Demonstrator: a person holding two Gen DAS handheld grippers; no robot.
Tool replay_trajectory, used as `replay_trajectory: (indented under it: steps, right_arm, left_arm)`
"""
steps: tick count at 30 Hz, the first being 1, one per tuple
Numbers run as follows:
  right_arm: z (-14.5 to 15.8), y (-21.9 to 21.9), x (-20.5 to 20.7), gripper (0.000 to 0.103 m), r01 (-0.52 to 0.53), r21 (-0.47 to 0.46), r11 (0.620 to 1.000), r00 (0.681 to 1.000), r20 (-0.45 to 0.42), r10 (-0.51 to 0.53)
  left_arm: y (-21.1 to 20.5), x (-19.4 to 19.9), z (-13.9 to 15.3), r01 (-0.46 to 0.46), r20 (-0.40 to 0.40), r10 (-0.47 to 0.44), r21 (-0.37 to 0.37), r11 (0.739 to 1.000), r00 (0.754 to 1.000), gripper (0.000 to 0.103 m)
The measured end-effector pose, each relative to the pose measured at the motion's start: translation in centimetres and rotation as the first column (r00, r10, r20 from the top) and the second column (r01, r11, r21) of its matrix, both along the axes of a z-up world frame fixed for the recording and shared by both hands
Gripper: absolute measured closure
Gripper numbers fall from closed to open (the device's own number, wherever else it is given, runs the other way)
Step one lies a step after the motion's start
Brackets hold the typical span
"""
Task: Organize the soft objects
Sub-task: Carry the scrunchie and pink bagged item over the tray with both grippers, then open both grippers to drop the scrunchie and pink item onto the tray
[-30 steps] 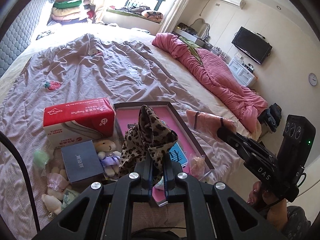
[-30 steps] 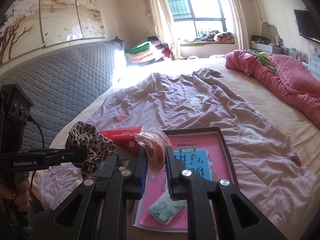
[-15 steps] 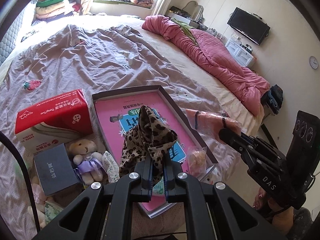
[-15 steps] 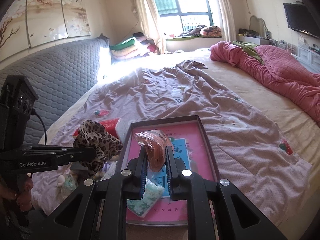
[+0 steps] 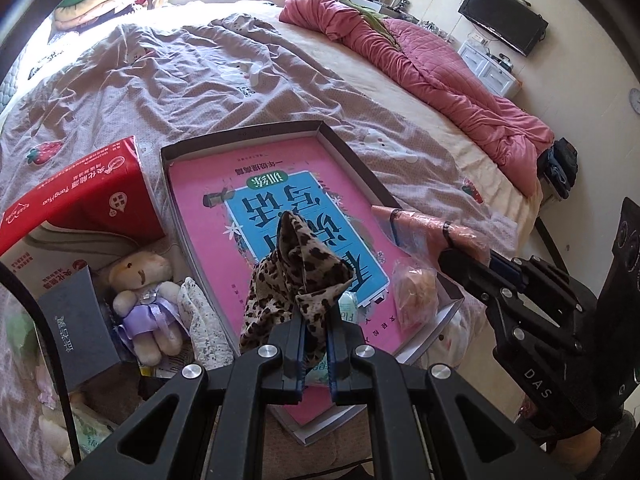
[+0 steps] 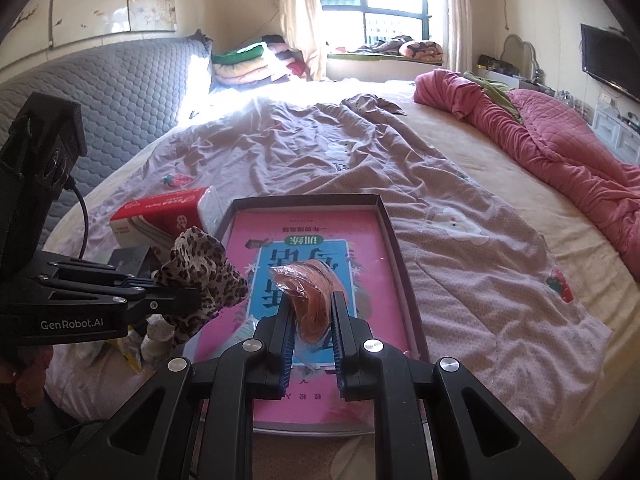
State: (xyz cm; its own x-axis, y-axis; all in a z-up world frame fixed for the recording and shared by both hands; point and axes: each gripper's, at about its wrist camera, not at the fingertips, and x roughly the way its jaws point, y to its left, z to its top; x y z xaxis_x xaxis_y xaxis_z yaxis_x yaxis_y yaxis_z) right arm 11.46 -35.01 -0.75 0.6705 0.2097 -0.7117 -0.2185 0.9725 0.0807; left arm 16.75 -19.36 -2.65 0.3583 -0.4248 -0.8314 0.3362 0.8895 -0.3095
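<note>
A bed (image 6: 460,168) with a mauve quilt carries a shallow box (image 5: 348,152); above its pink book (image 5: 208,184) the left gripper (image 5: 316,332) clamps a leopard-print cloth (image 5: 296,276); the right gripper (image 6: 310,312) pinches a plastic-wrapped orange bundle (image 6: 308,288) there too.

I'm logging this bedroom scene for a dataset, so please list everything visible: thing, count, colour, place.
leopard cloth: 1, tan-black, in left gripper.
wrapped orange item: 1, orange, in right gripper.
shallow box: 1, dark rim, on bed, holding pink book.
tissue pack: 1, red, left of box.
plush doll: 1, cream-purple, beside box.
grey box: 1, left of doll.
pink quilt: 1, bed's far side.
left gripper: shut.
right gripper: shut.
</note>
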Motion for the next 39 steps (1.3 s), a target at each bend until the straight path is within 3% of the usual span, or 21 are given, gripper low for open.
replay_trajectory:
  steps: [12, 22, 39]
  right_arm:
    - [-3.1, 1.3, 0.3, 0.086, -0.019, -0.172, 0.985, 0.998, -0.061, 0.009]
    - [-5.4, 2.9, 0.2, 0.084, -0.102, -0.104, 0.989, 0.985, -0.147, 0.086]
    - [-6.6, 3.4, 0.4, 0.075, -0.121, -0.053, 0.991, 0.972, -0.207, 0.107]
  left_arm:
    - [-1.2, 0.2, -2.7, 0.033, -0.057, -0.031, 0.041, 0.999, 0.998, 0.095]
    - [-1.2, 0.2, -3.2, 0.03, -0.077, -0.028, 0.025, 0.999, 0.997, 0.095]
    - [-0.5, 0.3, -3.2, 0.009, -0.09, -0.009, -0.006, 1.0, 0.996, 0.095]
